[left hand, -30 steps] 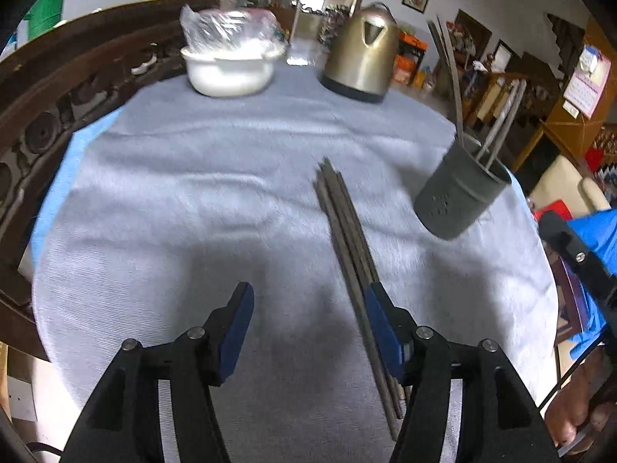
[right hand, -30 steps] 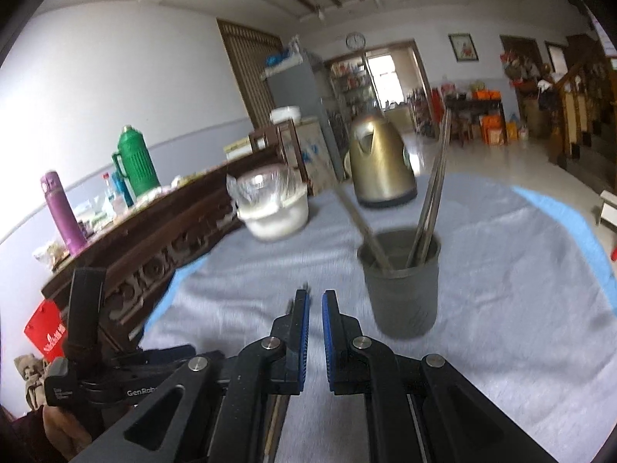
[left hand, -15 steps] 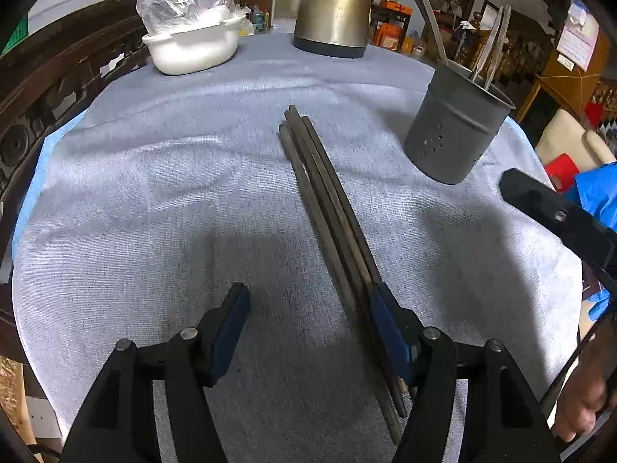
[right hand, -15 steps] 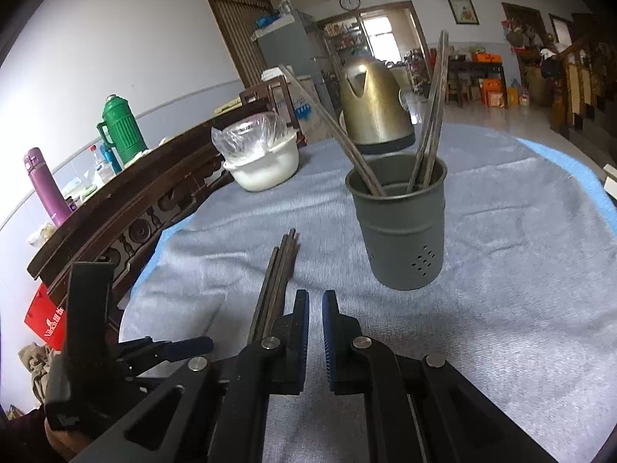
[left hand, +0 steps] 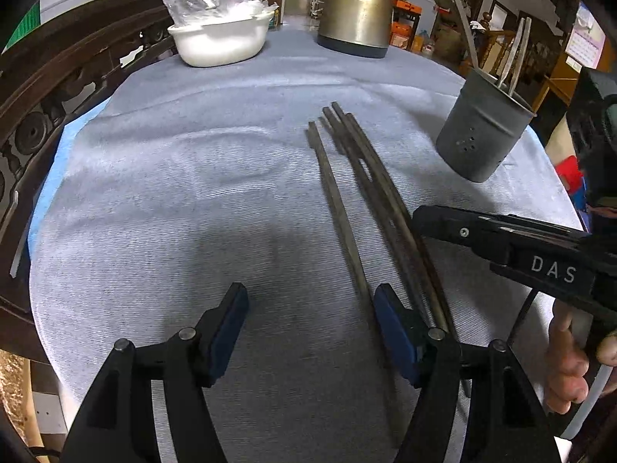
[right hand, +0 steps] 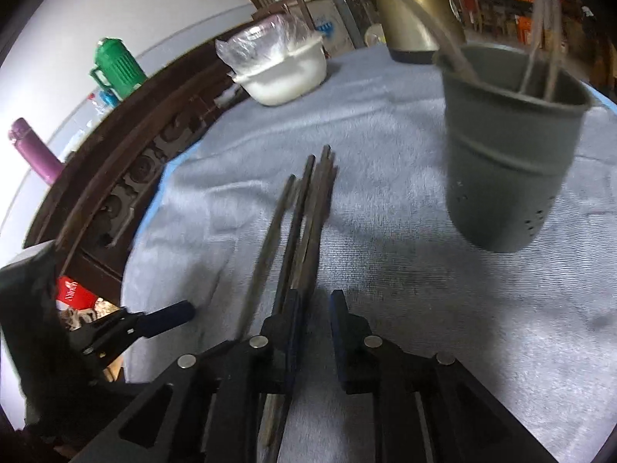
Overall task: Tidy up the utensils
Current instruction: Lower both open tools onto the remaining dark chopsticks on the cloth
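Four chopsticks [left hand: 339, 200] on the cloth — one holder [left hand: 480, 133], one kettle [left hand: 356, 7], one bowl [left hand: 221, 40].

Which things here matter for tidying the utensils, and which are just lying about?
For the job: chopsticks on the cloth; grey holder, some utensils already in it; left gripper; right gripper.

Lying about: kettle; white bowl; green flask; purple bottle.

1. Dark chopsticks [left hand: 370, 200], long and thin, lying flat on the grey cloth, roughly parallel in a loose bundle, one [left hand: 335, 208] slightly apart to the left.
2. Grey metal holder [left hand: 482, 135], perforated near its base, standing upright right of the bundle, with several utensils [left hand: 513, 54] leaning inside.
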Demonstrator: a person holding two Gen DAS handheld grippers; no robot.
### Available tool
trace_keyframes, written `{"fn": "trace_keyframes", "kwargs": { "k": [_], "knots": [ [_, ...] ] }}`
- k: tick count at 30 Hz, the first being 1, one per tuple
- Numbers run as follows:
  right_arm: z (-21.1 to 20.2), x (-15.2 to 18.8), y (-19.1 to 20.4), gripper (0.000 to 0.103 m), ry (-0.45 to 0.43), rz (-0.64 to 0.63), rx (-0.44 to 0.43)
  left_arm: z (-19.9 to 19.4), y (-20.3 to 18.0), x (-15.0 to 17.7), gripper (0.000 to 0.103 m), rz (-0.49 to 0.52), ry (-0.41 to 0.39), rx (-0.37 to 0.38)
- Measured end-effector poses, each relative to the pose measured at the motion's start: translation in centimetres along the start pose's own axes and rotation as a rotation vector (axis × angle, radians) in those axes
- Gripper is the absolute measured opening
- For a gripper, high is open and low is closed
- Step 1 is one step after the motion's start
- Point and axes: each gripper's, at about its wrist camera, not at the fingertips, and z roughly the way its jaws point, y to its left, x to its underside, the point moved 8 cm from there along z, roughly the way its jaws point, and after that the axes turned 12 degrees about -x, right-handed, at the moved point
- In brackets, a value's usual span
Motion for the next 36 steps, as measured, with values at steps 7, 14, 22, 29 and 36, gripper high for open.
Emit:
{"fn": "trace_keyframes", "kwargs": {
  "k": [7,14,22,29,36],
  "knots": [
    [1.0,0.3,0.7,0.017,0.018,-0.028,0.032,0.2,0.2,-0.4,0.07,-0.039,0.011,0.014],
    [-0.3,1.0,-0.6,0.014,-0.011,0.089,0.066,-0.4,0.4,-1.2,0.07,-0.064,-0.011,0.021],
    [-3.5,3.0,-3.3,0.011,-0.061,0.308,0.018,-0.7,-0.1,-1.4,0.07,-0.039,-0.022,0.022],
    [-4.2,5.7,-2.9,0.011,-0.05,0.46,-0.128,-0.7,-0.3,-1.2,0.07,-0.033,-0.017,0.012],
    [-6.7,2.5,-3.5,0.015,-0.157,0.356,-0.049,-0.4,-0.7,-1.9,0.07,0.002,-0.027,-0.005]
  ]
}}
